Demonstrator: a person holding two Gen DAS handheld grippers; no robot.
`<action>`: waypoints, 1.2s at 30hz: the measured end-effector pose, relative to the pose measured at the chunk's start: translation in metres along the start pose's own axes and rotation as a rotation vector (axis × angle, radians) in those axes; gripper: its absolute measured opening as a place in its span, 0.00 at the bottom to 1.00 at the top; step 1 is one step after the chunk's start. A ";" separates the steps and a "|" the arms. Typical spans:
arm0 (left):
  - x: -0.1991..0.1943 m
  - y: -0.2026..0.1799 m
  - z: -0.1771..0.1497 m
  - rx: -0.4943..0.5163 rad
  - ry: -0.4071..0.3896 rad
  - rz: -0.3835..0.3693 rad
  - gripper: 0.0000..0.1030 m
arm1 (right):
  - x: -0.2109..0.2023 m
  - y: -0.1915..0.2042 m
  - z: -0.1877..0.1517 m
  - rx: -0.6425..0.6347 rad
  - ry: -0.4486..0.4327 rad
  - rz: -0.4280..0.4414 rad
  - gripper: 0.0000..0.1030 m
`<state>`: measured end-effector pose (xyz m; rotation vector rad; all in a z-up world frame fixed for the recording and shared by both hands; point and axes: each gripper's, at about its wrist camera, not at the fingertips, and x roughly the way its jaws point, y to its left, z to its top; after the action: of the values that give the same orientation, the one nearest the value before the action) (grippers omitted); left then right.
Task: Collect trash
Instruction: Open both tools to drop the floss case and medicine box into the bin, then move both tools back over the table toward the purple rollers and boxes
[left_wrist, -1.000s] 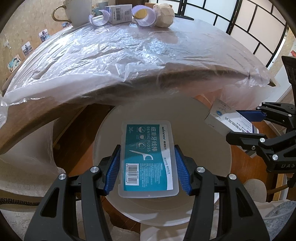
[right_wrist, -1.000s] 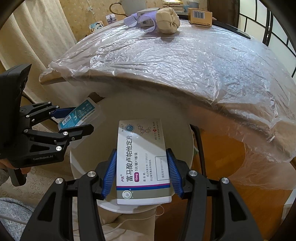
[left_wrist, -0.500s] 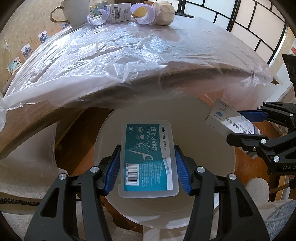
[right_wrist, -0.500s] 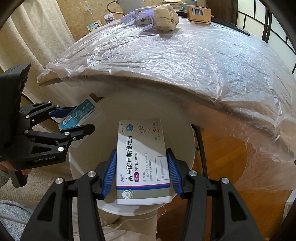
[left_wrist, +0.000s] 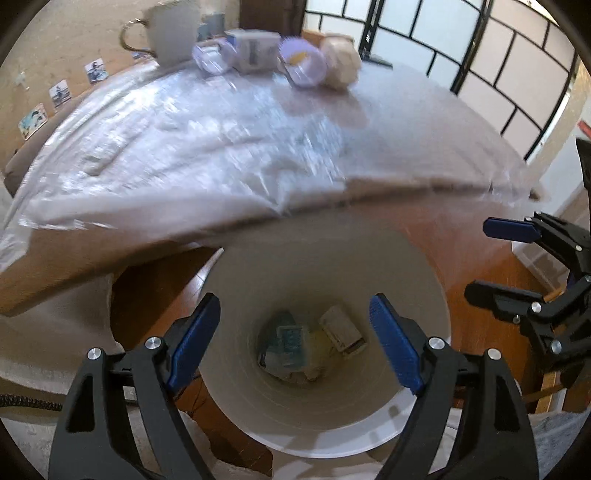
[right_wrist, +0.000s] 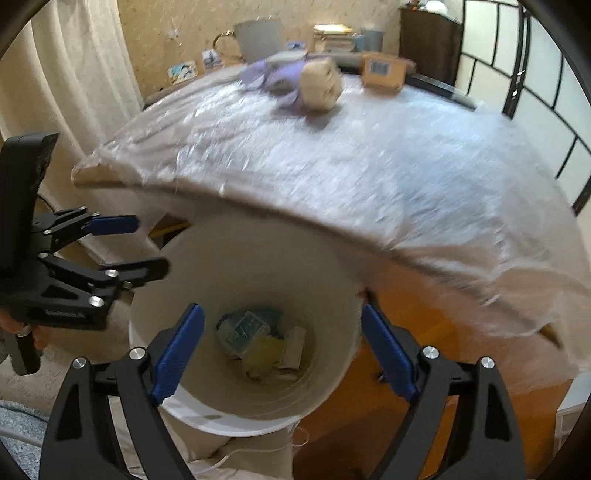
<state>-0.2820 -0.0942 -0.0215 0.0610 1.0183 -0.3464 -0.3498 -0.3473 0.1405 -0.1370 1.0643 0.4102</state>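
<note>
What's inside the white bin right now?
At the bottom of the white bin lie a teal floss box, a white carton and yellow packaging. Anything underneath them is covered.

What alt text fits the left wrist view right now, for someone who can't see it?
The left gripper hangs over a white trash bin, its jaws opening with nothing between them; a teal floss box and a white medicine box lie at the bottom. The right gripper, also empty, is at the right edge, and a plastic-covered table is behind.

Bin (left_wrist: 332, 424) below table (left_wrist: 258, 147) edge; floss box (left_wrist: 290, 341), carton (left_wrist: 341, 328) inside; mug (left_wrist: 173, 31) at far edge
</note>
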 end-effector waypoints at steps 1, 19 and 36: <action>-0.005 0.002 0.002 -0.006 -0.011 -0.002 0.82 | -0.005 -0.002 0.002 0.002 -0.016 -0.010 0.83; -0.096 0.055 0.140 -0.100 -0.374 0.071 0.98 | -0.109 -0.088 0.145 0.154 -0.463 -0.175 0.96; -0.034 0.056 0.208 -0.033 -0.335 -0.037 0.98 | -0.001 -0.113 0.235 0.211 -0.325 -0.171 0.96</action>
<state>-0.1101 -0.0763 0.1109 -0.0454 0.6936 -0.3599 -0.1136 -0.3800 0.2457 0.0273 0.7621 0.1564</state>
